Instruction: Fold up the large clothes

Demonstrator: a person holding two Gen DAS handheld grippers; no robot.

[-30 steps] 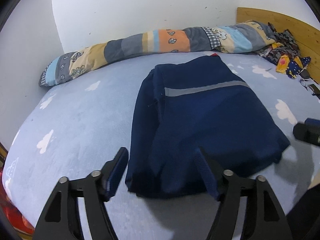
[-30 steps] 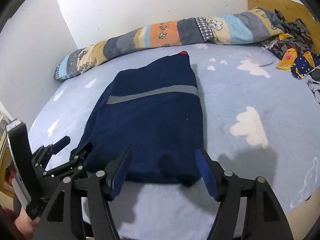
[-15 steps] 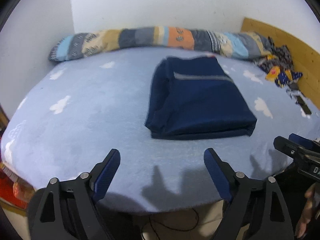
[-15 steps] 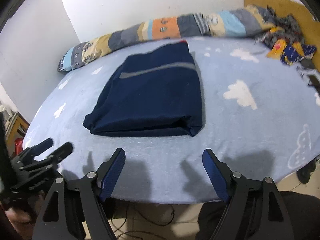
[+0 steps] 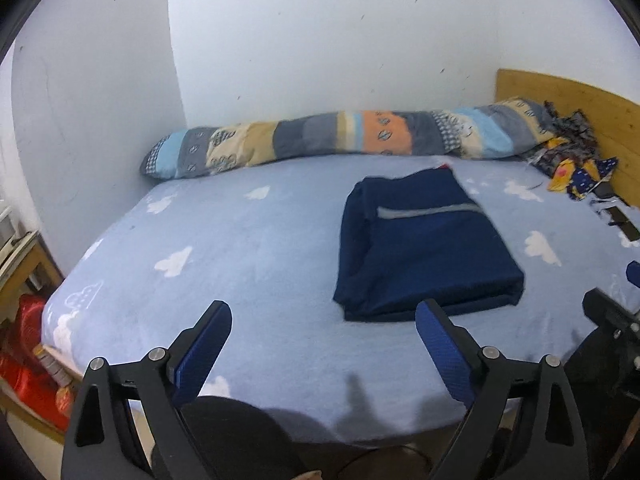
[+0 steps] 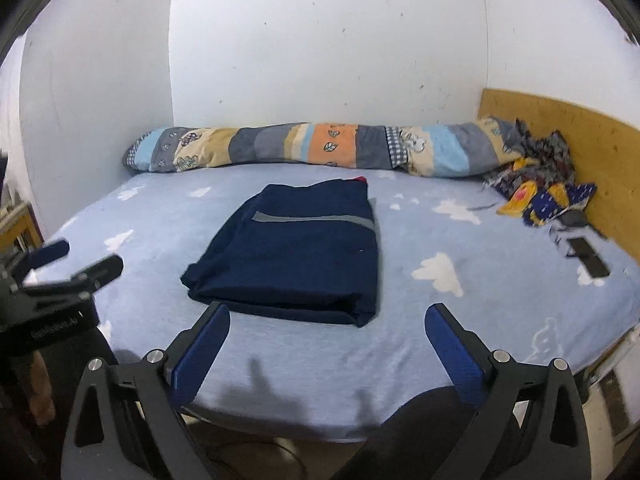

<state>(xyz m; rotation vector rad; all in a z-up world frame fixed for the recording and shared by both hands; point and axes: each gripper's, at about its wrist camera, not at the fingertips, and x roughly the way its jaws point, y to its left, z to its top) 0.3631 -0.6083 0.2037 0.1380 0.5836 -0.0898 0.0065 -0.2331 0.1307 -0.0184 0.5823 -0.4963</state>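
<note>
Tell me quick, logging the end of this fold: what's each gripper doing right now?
Left gripper: open, holding nothing, short of the folded navy garment.
Right gripper: open, holding nothing, clear of the garment.

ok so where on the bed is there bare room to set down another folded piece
Bare sheet lies left of the folded navy garment, up to the patchwork bolster. A narrower strip runs along the near edge. The headboard corner is crowded with crumpled clothes and a dark phone.

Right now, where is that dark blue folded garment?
In both wrist views the folded navy garment lies flat on the cloud-print bed, in front of the long patchwork bolster, untouched by either gripper.
</note>
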